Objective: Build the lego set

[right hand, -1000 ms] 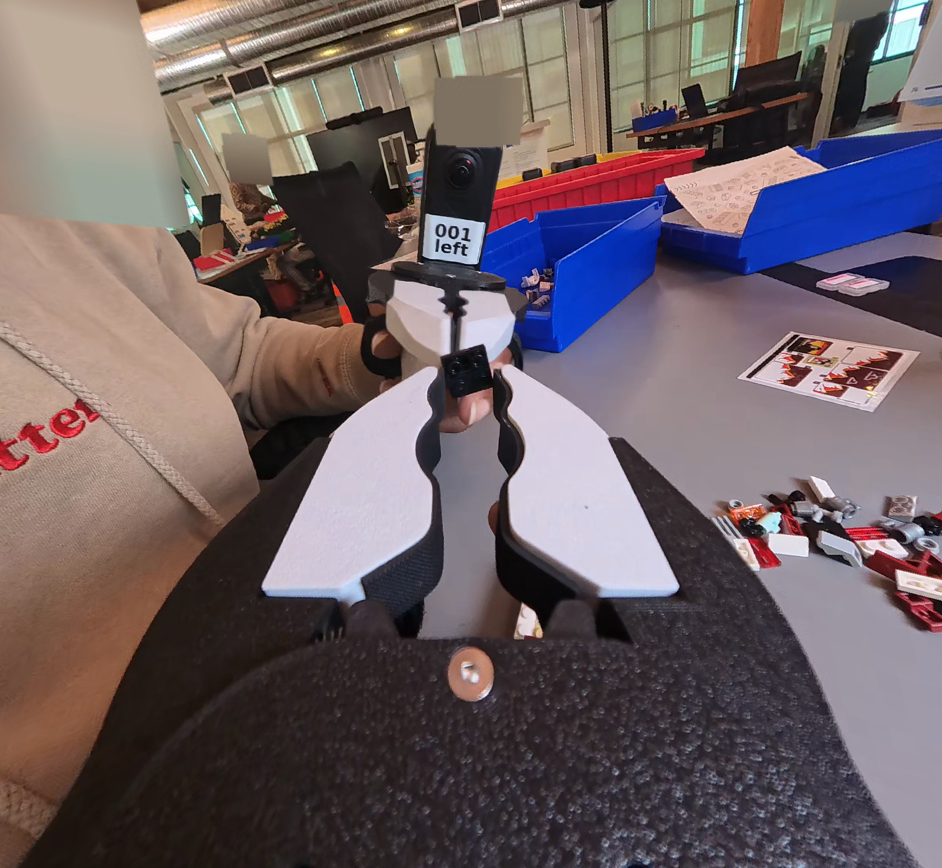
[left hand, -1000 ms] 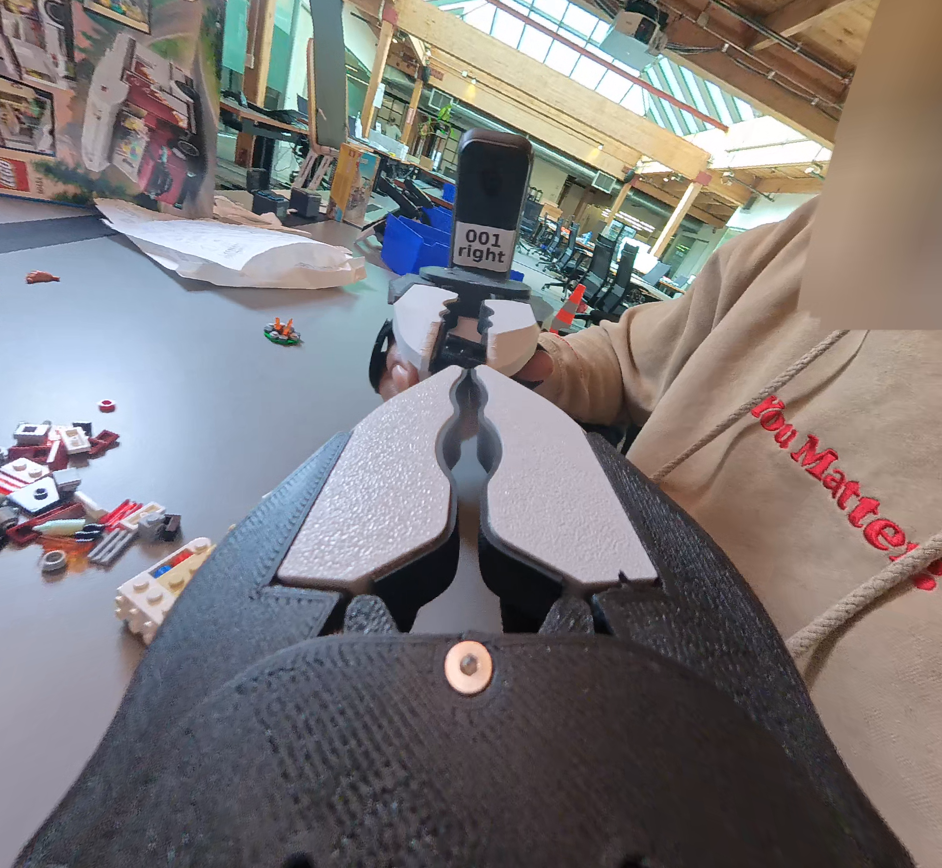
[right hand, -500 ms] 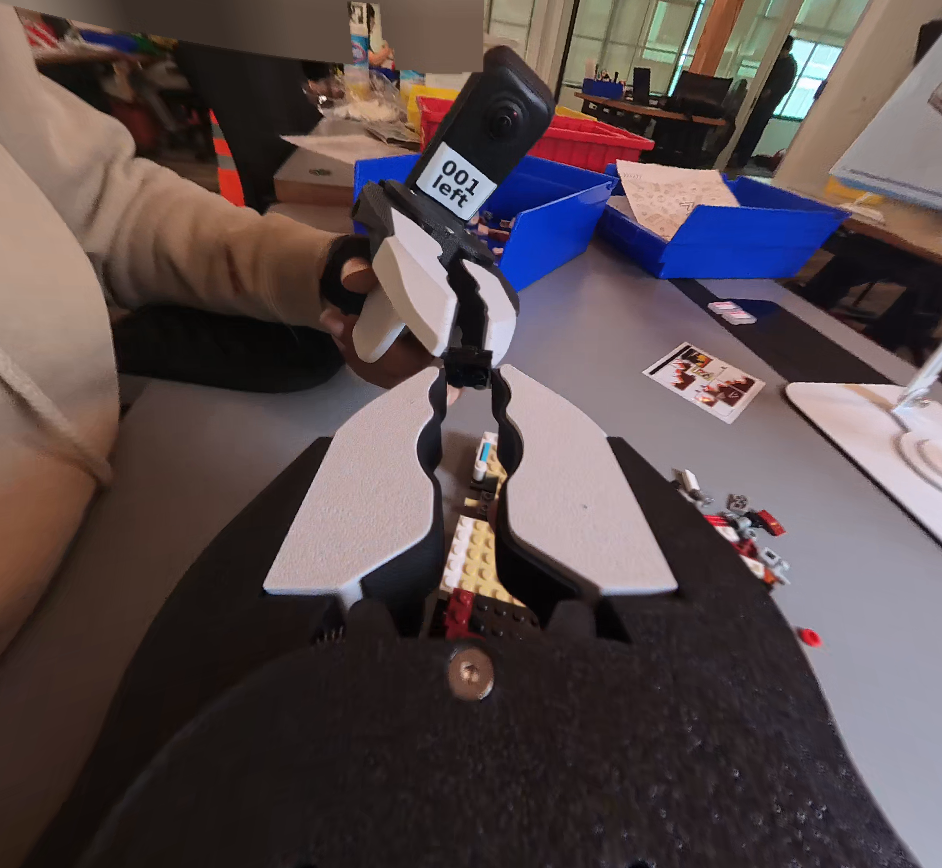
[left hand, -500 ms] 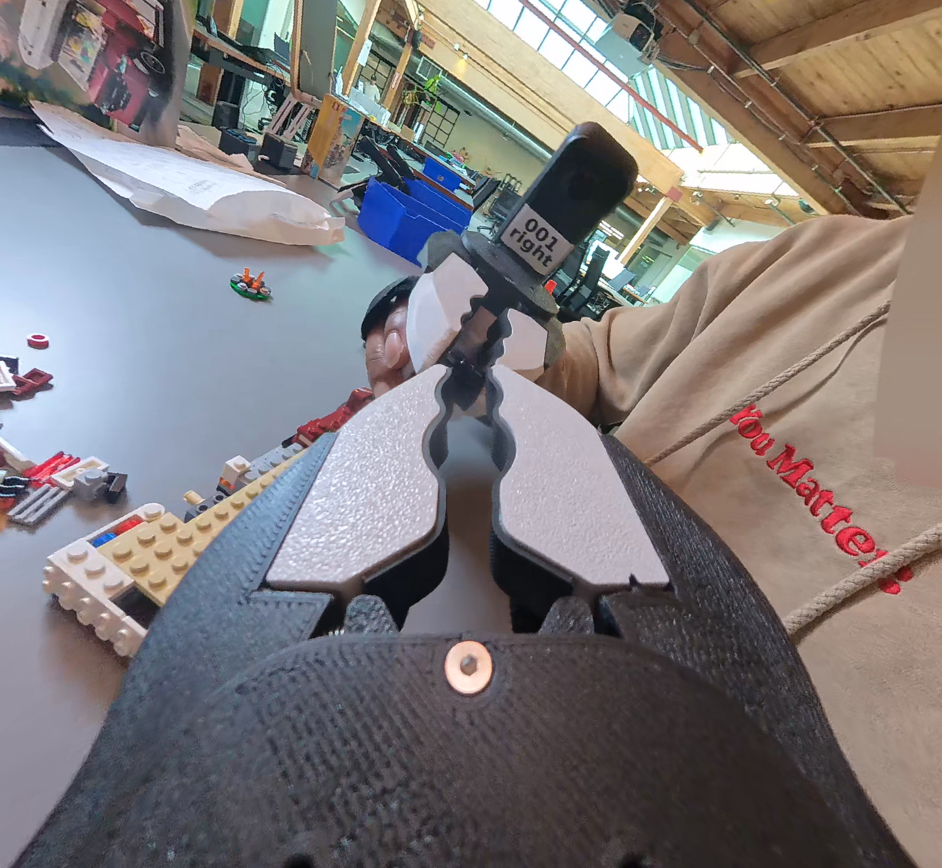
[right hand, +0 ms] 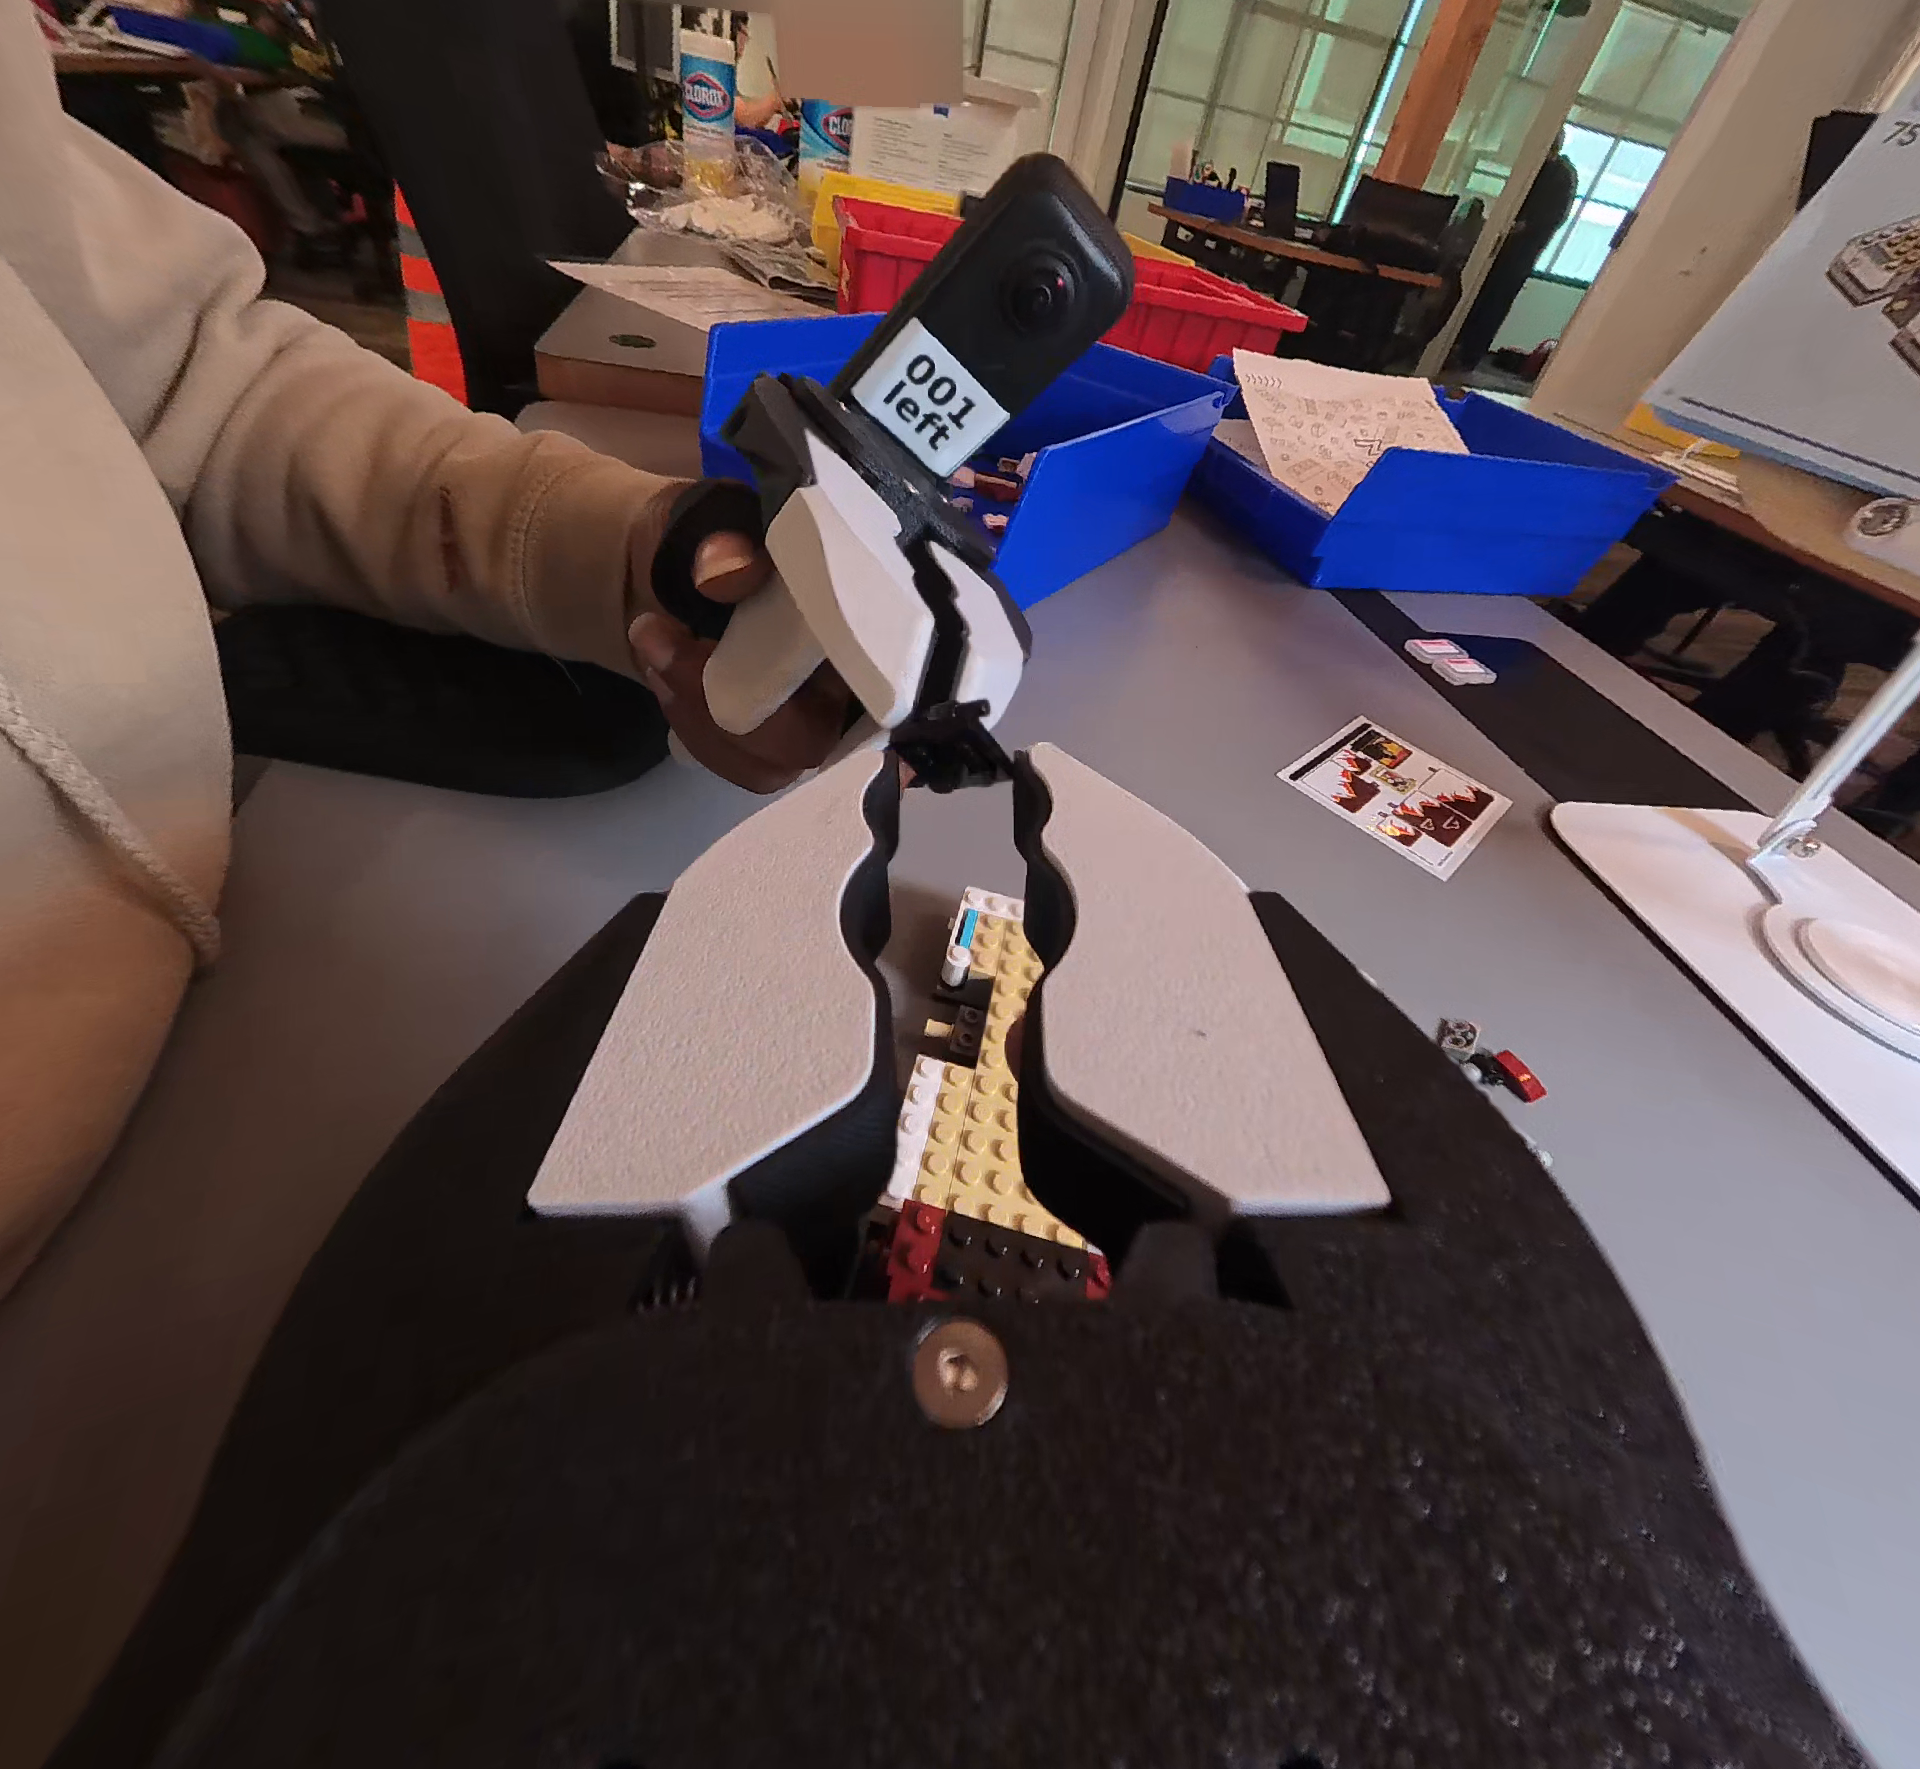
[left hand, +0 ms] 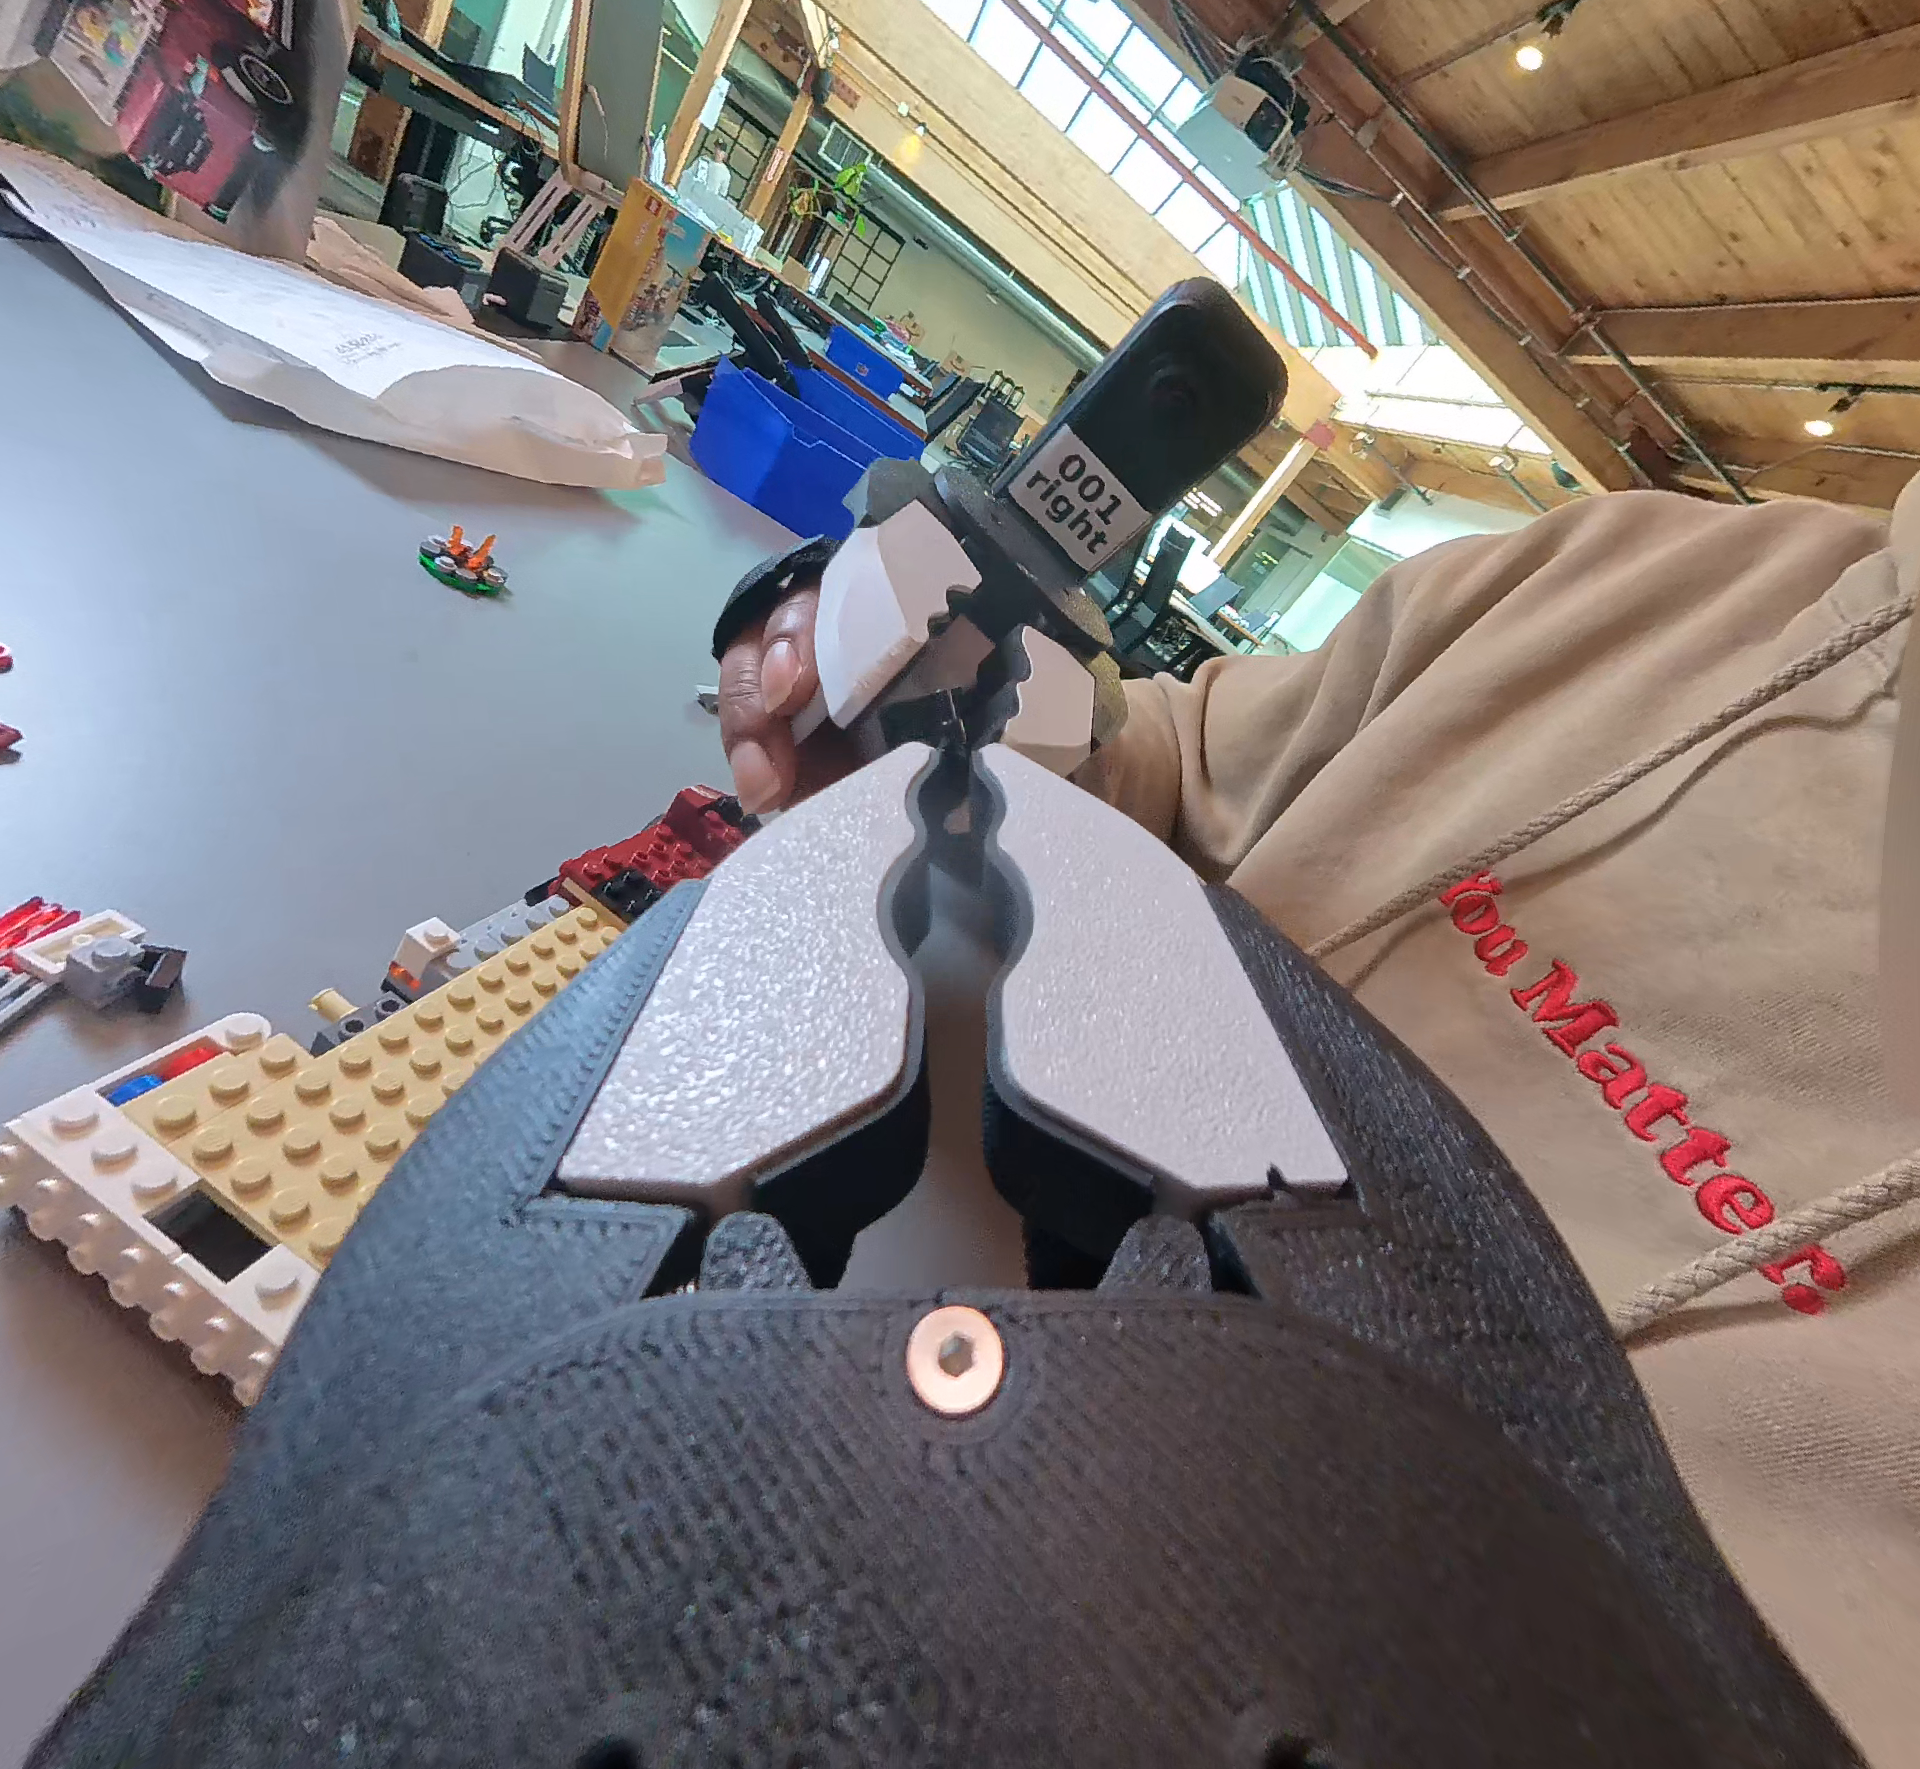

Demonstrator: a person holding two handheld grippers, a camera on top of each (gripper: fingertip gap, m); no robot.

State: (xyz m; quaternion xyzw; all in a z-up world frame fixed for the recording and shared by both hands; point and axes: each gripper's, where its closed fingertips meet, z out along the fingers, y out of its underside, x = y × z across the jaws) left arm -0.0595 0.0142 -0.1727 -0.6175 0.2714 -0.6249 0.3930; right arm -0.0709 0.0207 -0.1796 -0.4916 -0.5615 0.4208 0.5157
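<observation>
The two grippers meet tip to tip above the grey table. My left gripper is shut on a thin edge of a small black brick piece; it also shows in the right wrist view. My right gripper stands around the same piece with its jaws a little wider than it, and a sliver of gap shows at its left fingertip. A tan, white and dark red brick model lies on the table under the right gripper, and shows at the left of the left wrist view.
Blue bins and a red bin stand at the back. A sticker sheet, loose pieces and a white lamp base lie to the right. A white paper bag, a small green piece and the person's sweatshirt are near. My two grippers' fingertips are within a few centimetres of each other.
The left gripper opened, then shut on the black piece that the right gripper held. The right jaws have widened slightly. Both grippers tilted and dropped towards the brick model.
</observation>
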